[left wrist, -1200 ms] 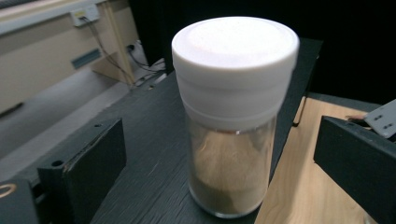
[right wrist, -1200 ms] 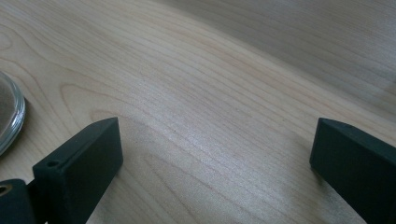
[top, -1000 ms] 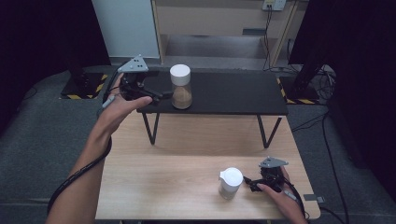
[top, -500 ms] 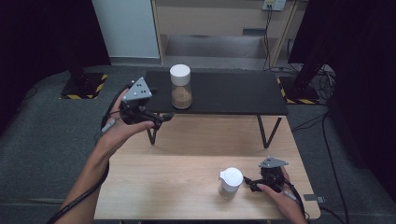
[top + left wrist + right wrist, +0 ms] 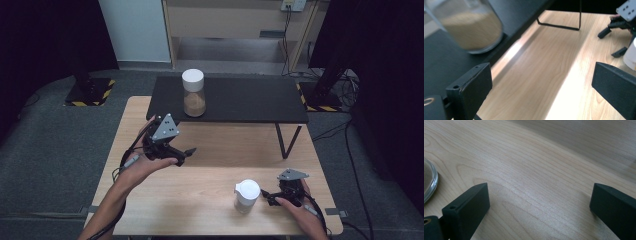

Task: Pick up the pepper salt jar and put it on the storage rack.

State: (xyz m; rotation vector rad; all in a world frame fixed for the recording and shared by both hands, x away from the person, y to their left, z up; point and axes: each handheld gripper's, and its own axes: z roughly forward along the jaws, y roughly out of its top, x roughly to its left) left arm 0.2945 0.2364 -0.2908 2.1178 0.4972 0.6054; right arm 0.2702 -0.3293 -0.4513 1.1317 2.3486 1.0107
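Observation:
A glass jar (image 5: 193, 95) with a white lid and brown granules stands on the left part of the black shelf (image 5: 240, 100); in the left gripper view this jar (image 5: 471, 27) is blurred at upper left. My left gripper (image 5: 186, 154) hovers open over the wooden table, in front of the shelf, with nothing between its jaws (image 5: 541, 82). A second white-lidded jar (image 5: 247, 194) stands on the table at the front right. My right gripper (image 5: 266, 197) rests open just right of it, jaws pointing at it; the jar's base (image 5: 429, 182) sits left of this gripper (image 5: 539, 200).
The black shelf stands on thin metal legs (image 5: 285, 142) across the back of the wooden table (image 5: 200, 200). A cable (image 5: 127, 162) trails from the left gripper. Dark floor surrounds the table, and a cabinet (image 5: 235, 20) stands behind.
My left gripper has pulled back from beside the shelf jar toward the person and now hangs over the wooden table. The right gripper and both jars have stayed put.

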